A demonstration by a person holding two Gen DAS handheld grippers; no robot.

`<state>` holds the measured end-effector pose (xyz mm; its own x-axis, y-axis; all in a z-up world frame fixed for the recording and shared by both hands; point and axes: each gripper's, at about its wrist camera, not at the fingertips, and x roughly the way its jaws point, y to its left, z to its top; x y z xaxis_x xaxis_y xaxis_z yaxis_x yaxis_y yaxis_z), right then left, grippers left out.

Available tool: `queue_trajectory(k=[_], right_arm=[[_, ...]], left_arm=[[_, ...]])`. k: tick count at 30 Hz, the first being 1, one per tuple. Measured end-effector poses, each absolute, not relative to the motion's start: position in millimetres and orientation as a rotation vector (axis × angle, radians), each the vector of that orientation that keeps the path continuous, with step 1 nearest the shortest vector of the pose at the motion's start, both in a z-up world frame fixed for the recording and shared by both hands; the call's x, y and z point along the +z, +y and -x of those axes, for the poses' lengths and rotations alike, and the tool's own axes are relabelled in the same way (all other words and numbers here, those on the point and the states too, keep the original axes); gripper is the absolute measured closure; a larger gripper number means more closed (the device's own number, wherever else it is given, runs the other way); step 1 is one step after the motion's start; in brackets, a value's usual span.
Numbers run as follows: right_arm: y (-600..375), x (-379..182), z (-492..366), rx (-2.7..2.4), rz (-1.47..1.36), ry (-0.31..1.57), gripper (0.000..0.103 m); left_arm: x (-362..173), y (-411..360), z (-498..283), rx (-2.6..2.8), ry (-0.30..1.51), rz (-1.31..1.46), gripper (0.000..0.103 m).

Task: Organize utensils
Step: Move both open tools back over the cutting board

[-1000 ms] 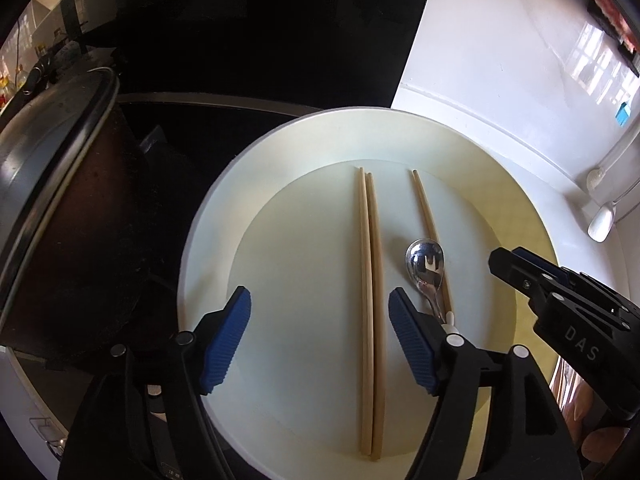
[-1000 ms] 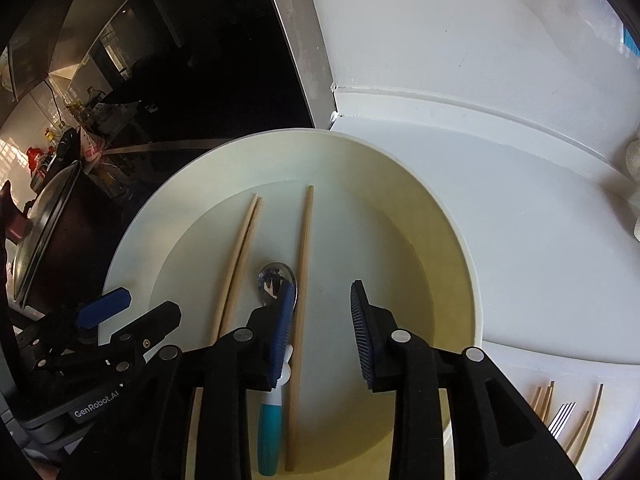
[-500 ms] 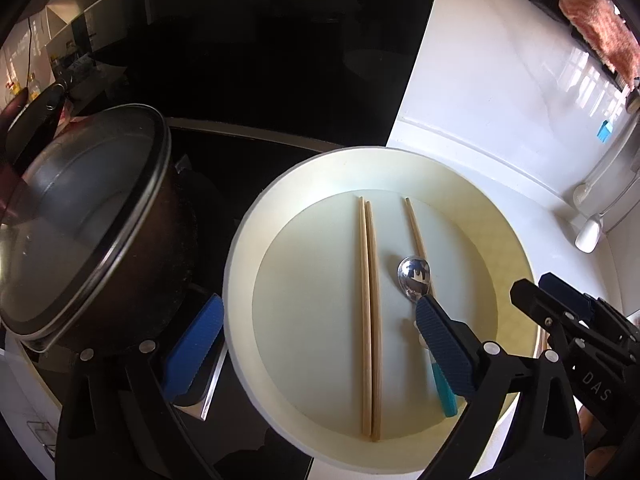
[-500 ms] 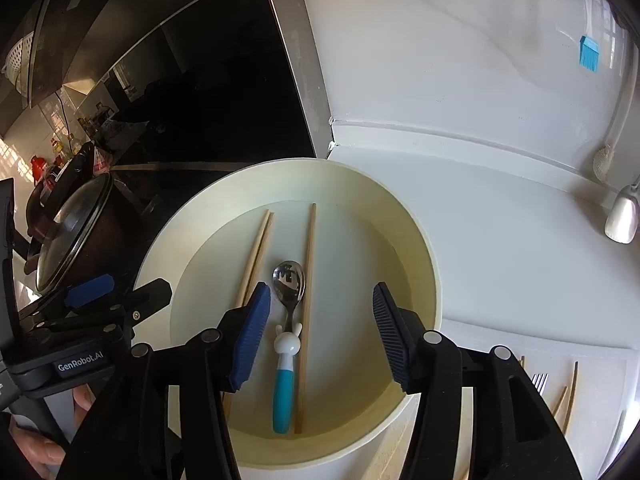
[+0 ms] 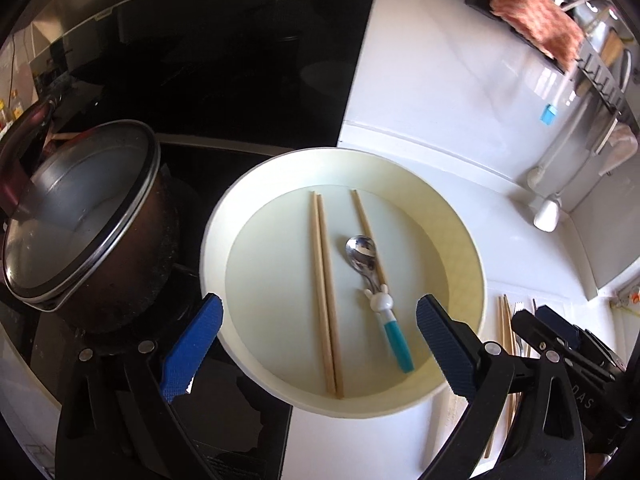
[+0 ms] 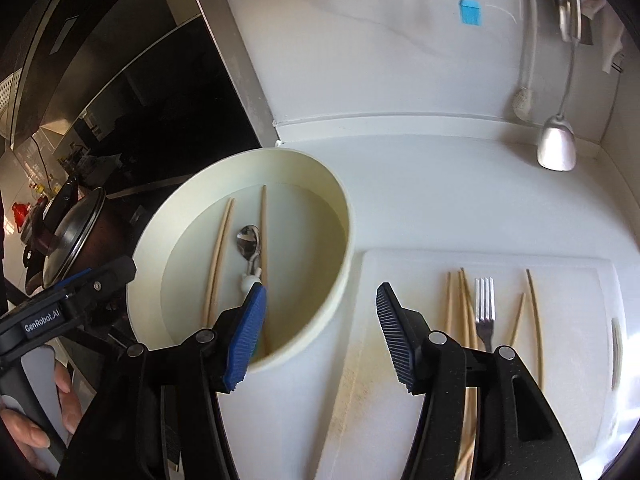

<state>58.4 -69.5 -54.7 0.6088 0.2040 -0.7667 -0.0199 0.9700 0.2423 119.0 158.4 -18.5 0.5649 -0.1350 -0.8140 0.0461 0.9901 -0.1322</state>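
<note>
A cream bowl (image 5: 208, 248) holds a pair of wooden chopsticks (image 5: 326, 292), a single chopstick (image 5: 362, 216) and a metal spoon (image 5: 360, 248) with a teal handle. My left gripper (image 5: 318, 304) hovers open above the bowl's near side, jaws wide with nothing held. My right gripper (image 6: 320, 290) hangs over the gap between the bowl (image 6: 348, 216) and a white cutting board (image 6: 400, 264); its jaws are opening with nothing between them. On the board lie a fork (image 6: 485, 308) and several chopsticks (image 6: 460, 300).
A dark lidded pot (image 5: 80, 208) stands on the black hob (image 5: 240, 80) left of the bowl. A blue brush (image 6: 470, 10) and a white ladle (image 6: 556, 144) hang on the back wall. A hand (image 6: 64, 392) grips the left gripper's handle.
Both grippers have pulled up and back from the bowl. The left jaws widened. The right jaws widened away from the spoon and swung right toward the cutting board.
</note>
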Motion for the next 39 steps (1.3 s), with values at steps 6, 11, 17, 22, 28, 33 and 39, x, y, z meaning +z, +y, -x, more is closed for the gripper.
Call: queue_trajectory(k=[6,11,17,22,28,33,39], right_arm=[[-119.2,-62.3,-15.8,0.01,-0.238,0.915,0.048],[-166.0,-67.0,8.2,-0.074,-0.251,0.92,0.048],[-208.7,-76.5,23.1,-0.075,-0.223,0.921,0.048],[-236.0,-94.5,29.3,-0.004,-0.203,0.937,0.048],[-255.9,-118.4,31.6,0.08,-0.195,0.952,0.048],[-260.1,-130.1,29.8,0.1,-0.207,0.954,0.048],[-257.8,-142.7,22.3,0.067,-0.214,0.94,0.048]], left_arm=[[-9.3,111.5,-98.9,-0.144,0.917,-0.001,0.007],[-12.5,70.2,-84.6,-0.2,0.937,-0.002,0.007],[-24.0,19.3,-64.6,-0.2,0.946,-0.007,0.007],[-44.8,-23.2,-47.4,-0.126,1.002,-0.087,0.007],[-67.8,-44.7,-30.2,-0.06,1.017,-0.076,0.007],[-85.7,-47.4,-30.6,-0.03,1.017,-0.057,0.007],[-106.6,-59.6,-31.3,-0.069,1.0,-0.118,0.007]])
